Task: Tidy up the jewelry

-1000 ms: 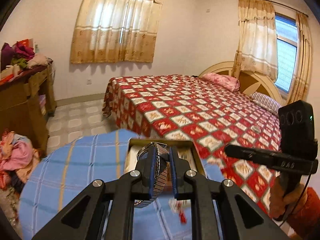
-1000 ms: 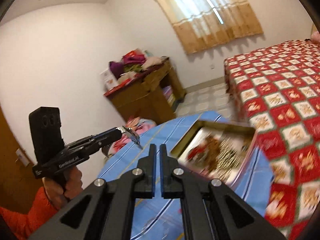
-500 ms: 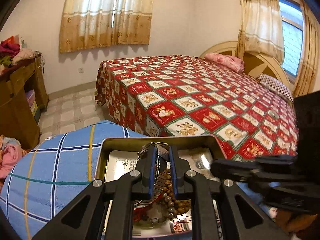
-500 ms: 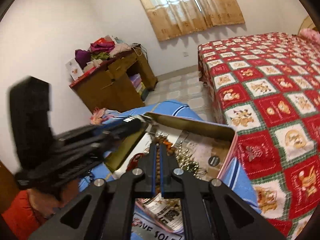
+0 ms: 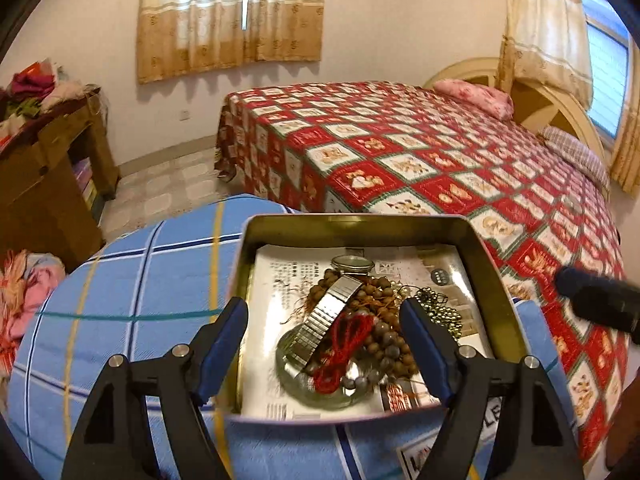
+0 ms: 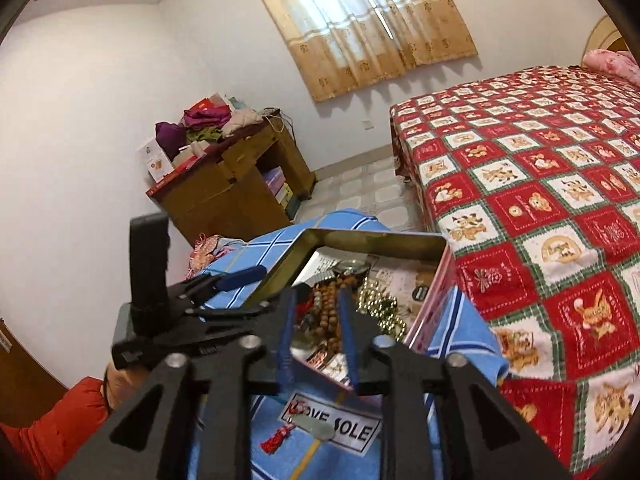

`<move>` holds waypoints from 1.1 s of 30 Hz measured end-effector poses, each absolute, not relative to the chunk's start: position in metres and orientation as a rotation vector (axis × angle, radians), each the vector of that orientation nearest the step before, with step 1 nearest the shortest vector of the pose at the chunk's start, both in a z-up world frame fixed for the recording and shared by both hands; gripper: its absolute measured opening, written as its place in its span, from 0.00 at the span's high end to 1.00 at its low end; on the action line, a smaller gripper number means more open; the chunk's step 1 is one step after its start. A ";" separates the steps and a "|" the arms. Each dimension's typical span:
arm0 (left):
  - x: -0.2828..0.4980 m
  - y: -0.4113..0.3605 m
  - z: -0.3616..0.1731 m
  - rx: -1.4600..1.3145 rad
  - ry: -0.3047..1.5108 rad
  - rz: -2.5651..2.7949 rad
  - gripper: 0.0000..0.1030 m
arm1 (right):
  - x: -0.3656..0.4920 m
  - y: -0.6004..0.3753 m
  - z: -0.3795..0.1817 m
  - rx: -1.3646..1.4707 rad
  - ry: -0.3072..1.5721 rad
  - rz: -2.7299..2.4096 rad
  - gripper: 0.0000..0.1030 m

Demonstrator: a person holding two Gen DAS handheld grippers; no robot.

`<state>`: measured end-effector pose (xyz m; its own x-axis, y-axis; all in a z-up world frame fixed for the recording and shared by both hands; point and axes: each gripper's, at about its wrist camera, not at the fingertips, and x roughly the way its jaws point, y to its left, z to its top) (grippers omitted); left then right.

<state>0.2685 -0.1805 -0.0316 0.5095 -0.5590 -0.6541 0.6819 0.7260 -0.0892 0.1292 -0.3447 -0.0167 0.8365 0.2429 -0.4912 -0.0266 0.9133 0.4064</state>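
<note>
The watch [image 5: 326,318] lies inside the tin [image 5: 360,226], band running from near-left to far-right, face at the far end. Left gripper [image 5: 322,320] has just spread wide above it, empty; right gripper [image 6: 316,320] has just been parting, holding nothing.

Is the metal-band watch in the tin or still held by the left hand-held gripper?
In the tin. The watch lies on the beads; the left hand-held gripper, just opened, stands wide and clear of it.
</note>
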 end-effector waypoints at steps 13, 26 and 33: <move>0.225 -0.104 -0.019 0.096 0.662 -0.705 0.24 | 0.086 -0.260 -0.075 0.254 0.847 0.406 0.57; 0.187 -0.025 -0.016 -0.015 0.616 -0.506 0.24 | 0.069 -0.177 -0.103 0.013 0.945 0.341 0.25; 0.183 0.004 -0.031 0.002 0.640 -0.426 0.24 | 0.072 -0.195 -0.095 0.077 0.942 0.316 0.41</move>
<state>0.1830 0.0036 -0.0314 0.7186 -0.3847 -0.5793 0.3860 0.9136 -0.1278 0.0719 -0.1949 -0.0953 0.5463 0.2993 -0.7823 -0.2324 0.9515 0.2017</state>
